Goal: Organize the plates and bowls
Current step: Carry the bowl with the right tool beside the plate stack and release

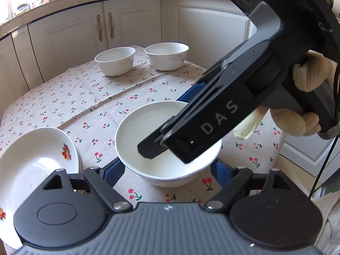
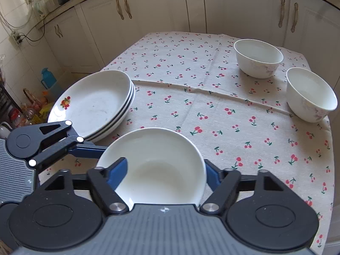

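A white bowl [image 1: 148, 140] [image 2: 157, 163] stands on the cherry-print tablecloth [image 2: 191, 68] near the front. My right gripper [image 2: 165, 174] straddles its near rim, one blue finger [image 2: 118, 173] inside and the other outside; it looks closed on the rim. My left gripper [image 1: 167, 170] is open, its blue fingers on either side of the same bowl. Two more white bowls [image 1: 115, 60] [image 1: 166, 56] stand at the far edge, also in the right wrist view [image 2: 258, 57] [image 2: 310, 93]. A stack of white plates [image 2: 95, 104] [image 1: 31, 165] with a fruit print sits left of the bowl.
White kitchen cabinets [image 2: 148, 10] curve around the table's far side. The table's right edge [image 2: 329, 148] is close to the far bowls. Floor clutter and a blue jug [image 2: 47, 78] lie left of the table.
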### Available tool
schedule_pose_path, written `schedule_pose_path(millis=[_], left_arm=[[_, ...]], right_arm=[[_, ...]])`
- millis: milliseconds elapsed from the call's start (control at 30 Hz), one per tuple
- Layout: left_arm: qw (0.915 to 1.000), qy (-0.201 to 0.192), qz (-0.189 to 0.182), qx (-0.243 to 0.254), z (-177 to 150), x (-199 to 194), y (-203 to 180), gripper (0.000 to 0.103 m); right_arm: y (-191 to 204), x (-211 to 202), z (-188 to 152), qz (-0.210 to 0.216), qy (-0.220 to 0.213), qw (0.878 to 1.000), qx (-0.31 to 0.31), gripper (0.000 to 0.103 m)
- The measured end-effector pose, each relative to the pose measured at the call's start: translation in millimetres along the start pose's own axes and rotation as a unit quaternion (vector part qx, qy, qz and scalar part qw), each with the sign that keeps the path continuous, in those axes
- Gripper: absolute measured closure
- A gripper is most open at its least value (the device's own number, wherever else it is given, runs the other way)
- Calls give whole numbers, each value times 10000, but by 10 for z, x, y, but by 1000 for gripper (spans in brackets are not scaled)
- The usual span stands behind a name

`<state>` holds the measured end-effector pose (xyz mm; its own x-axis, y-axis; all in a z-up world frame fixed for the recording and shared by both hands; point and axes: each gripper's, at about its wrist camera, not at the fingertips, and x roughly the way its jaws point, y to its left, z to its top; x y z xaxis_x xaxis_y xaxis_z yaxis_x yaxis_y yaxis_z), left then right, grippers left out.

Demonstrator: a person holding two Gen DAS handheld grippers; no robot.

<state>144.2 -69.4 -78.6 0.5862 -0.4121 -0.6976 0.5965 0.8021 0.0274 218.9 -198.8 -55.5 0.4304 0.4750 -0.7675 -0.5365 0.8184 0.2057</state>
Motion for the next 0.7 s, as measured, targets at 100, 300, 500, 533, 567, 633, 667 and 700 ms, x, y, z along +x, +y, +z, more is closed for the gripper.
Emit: schedule_pose_path(millis=[100, 300, 500, 533, 567, 633, 667, 700], left_arm=[[9999, 0, -98, -88, -20, -1, 26, 10], [10000, -69, -51, 2, -53, -33, 6, 6], [9999, -60, -108, 0, -96, -66, -1, 6], [9999, -64, -121, -31, -104, -74, 9, 6], [9999, -66, -122, -74, -110, -82, 20, 6], [9998, -50, -118, -152, -120, -99, 41, 6], [9997, -56, -132, -174, -123, -113, 49, 6], [9997, -59, -145, -189, -129, -130, 55, 6]], right_arm=[[44, -27, -5, -80, -103, 9999, -90, 4], [65, -90, -38, -184, -271, 9994, -146, 0], [99, -201, -131, -385, -505, 9979, -162, 0], [107, -230, -149, -453, -562, 9972, -169, 0], [119, -263, -171, -513, -635, 9965, -179, 0], [143, -324, -211, -683, -784, 9944, -196, 0], [156, -352, -229, -779, -852, 9931, -211, 0], [170, -386, -247, -868, -930, 9916, -222, 0]])
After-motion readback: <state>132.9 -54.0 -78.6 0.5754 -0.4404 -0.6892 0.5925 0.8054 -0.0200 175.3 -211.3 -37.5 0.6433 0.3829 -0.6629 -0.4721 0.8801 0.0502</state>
